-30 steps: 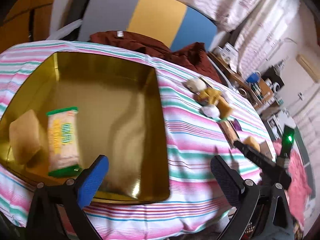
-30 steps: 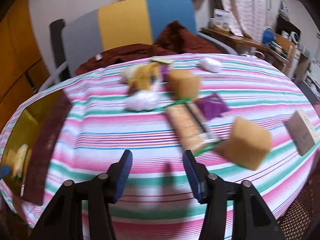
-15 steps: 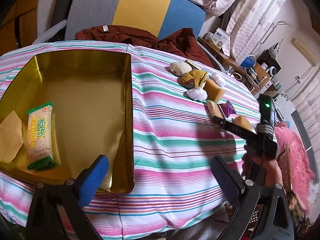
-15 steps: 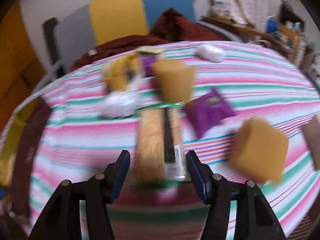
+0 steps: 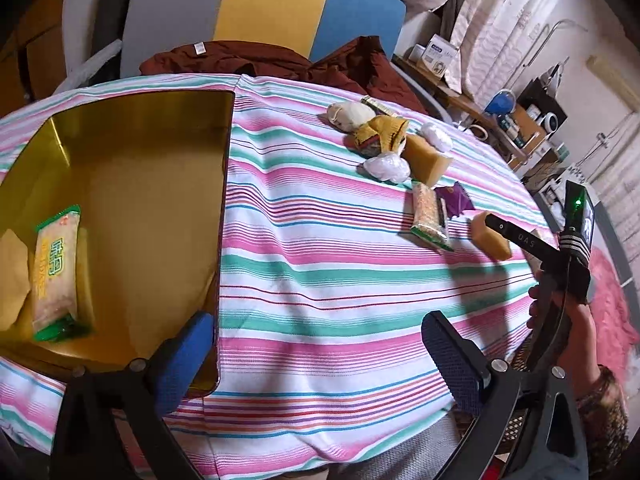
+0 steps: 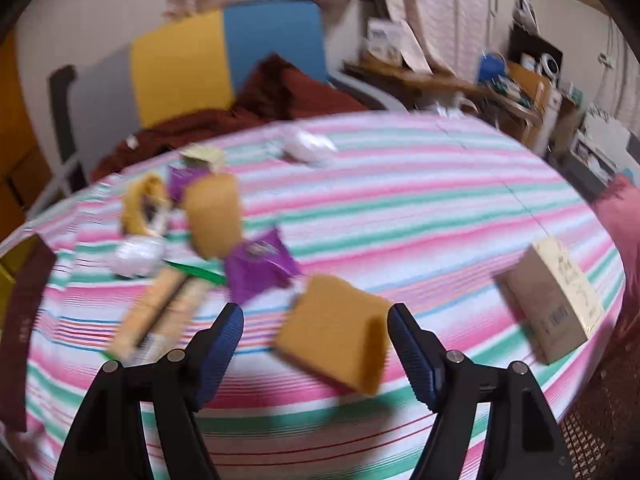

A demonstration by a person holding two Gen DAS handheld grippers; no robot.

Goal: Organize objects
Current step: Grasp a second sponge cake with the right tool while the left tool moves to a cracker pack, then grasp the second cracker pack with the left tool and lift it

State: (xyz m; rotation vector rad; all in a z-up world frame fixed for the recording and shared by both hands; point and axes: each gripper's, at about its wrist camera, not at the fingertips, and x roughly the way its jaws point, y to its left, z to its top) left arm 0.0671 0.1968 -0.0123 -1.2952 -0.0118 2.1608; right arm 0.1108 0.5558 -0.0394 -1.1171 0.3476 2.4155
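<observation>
The right gripper (image 6: 314,332) has shifted right from the cracker packet (image 6: 160,312) to the yellow sponge block (image 6: 336,344), now between its wider-spread fingers. The left gripper (image 5: 318,354) has drawn back from the gold tin (image 5: 120,168).

A lived-in home room: striped tablecloth (image 5: 320,240), curtains (image 6: 420,12), cluttered side shelf (image 6: 460,84)

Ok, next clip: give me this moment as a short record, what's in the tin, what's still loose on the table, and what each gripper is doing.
tin contents: gold tin holds a green-edged cracker pack and a yellow sponge
loose on cloth: cracker pack, purple packet, yellow sponge block, brown box, more snacks farther back
left gripper: open, empty, beside the tin
right gripper: open, straddling the sponge block, not closed
image quality: right view blurred
</observation>
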